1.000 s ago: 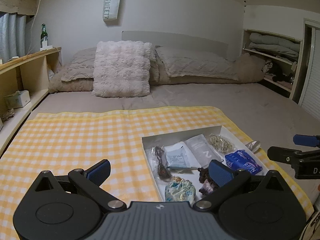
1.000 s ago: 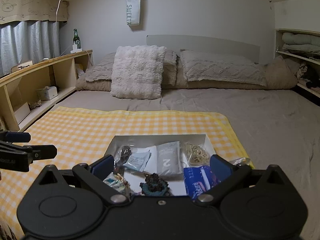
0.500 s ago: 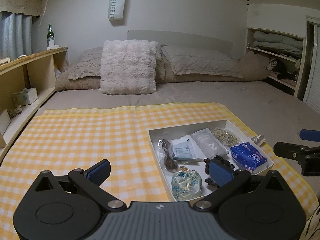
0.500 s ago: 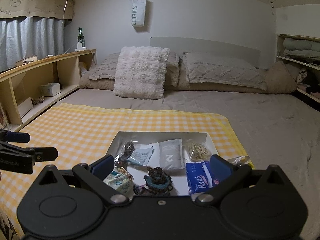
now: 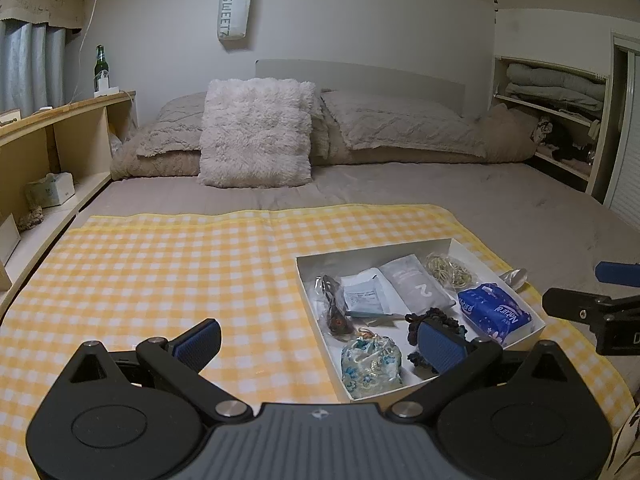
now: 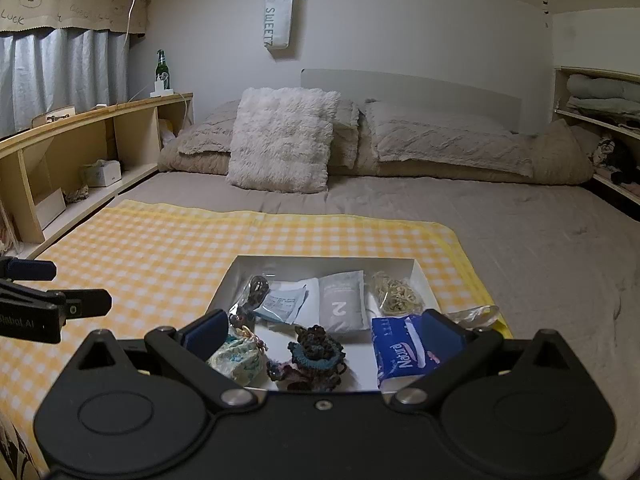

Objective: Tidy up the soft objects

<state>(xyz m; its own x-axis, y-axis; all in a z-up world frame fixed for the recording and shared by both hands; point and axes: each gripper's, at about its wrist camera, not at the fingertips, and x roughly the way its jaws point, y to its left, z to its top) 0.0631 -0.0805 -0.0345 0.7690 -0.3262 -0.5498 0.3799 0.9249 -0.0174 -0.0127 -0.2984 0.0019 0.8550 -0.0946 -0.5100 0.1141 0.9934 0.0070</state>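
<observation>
Left wrist view: left gripper [image 5: 320, 338] spread wide, nothing between the fingers, hovering over the yellow checked cloth [image 5: 160, 280]. White tray [image 5: 316, 312] sits ahead and right of it. The right finger pad [image 5: 440, 344] covers part of the dark crochet scrunchies [image 5: 434, 316]. Floral pouch [image 5: 370, 362] is just inside that pad, at the tray's near corner. Blue tissue pack [image 5: 494, 312] is further right. Clear-bagged item [image 5: 334, 306] at the tray's left wall is too dark to identify. Right gripper [image 5: 592, 300] enters at the far right edge, cut off by the frame.

Right wrist view: right gripper [image 6: 324, 332] also released, holding nothing, tray straight ahead. Left pad overlaps the pouch [image 6: 238, 358], right pad overlaps the tissue pack [image 6: 404, 350]. Scrunchies [image 6: 316, 356] are centred between the fingers (tray's near edge hidden behind the gripper body). Grey sachet [image 6: 344, 302] and bagged rubber bands [image 6: 398, 294] are further ahead. Crumpled clear wrapper [image 6: 474, 314] lies outside the tray to the right, contents unclear
</observation>
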